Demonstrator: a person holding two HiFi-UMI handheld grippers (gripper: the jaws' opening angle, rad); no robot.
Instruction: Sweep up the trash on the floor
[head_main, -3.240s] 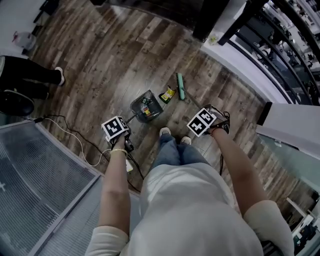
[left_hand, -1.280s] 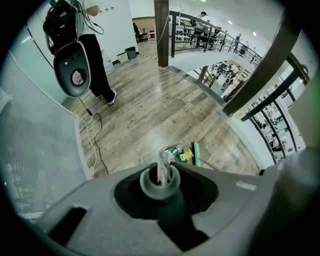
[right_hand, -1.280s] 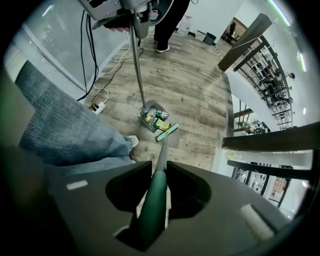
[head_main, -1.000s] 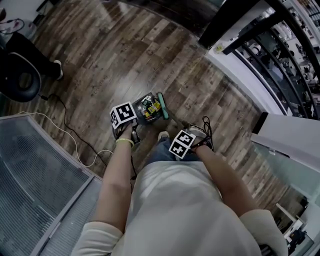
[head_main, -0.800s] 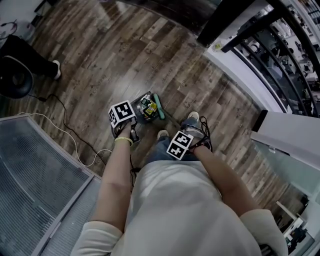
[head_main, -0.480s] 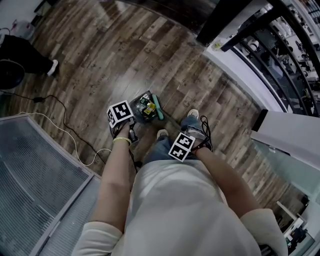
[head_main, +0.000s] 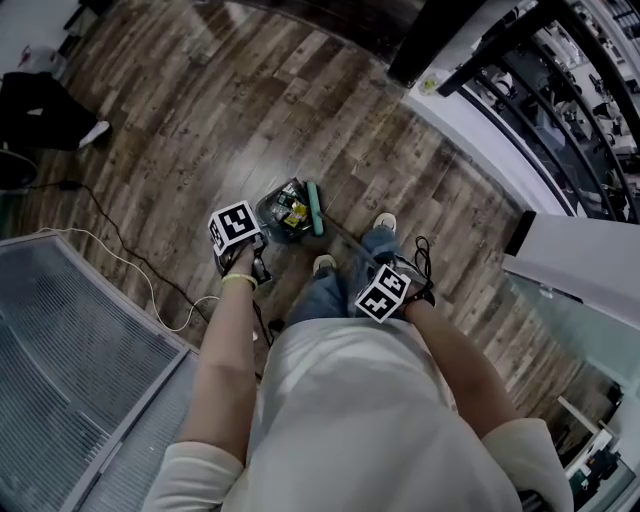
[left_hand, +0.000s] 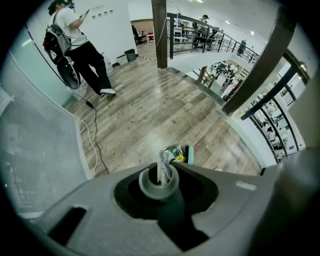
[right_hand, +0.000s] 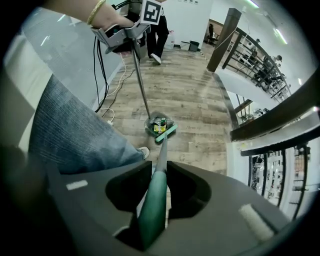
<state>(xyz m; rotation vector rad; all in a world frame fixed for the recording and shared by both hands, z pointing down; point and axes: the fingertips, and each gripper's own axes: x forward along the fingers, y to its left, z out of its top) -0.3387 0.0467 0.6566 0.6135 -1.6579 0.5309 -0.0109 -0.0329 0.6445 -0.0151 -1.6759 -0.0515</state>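
One wood-plank floor (left_hand: 150, 100) beside railing (left_hand: 210, 37)

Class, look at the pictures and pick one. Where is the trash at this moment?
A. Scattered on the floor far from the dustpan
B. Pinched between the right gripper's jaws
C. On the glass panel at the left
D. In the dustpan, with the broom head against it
D: the head view shows the trash lying in the dustpan, with the head of the broom at its open side.

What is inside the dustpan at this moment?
Yellow and green wrappers lie in the dustpan, the broom head at its mouth. Anything beneath them is covered.
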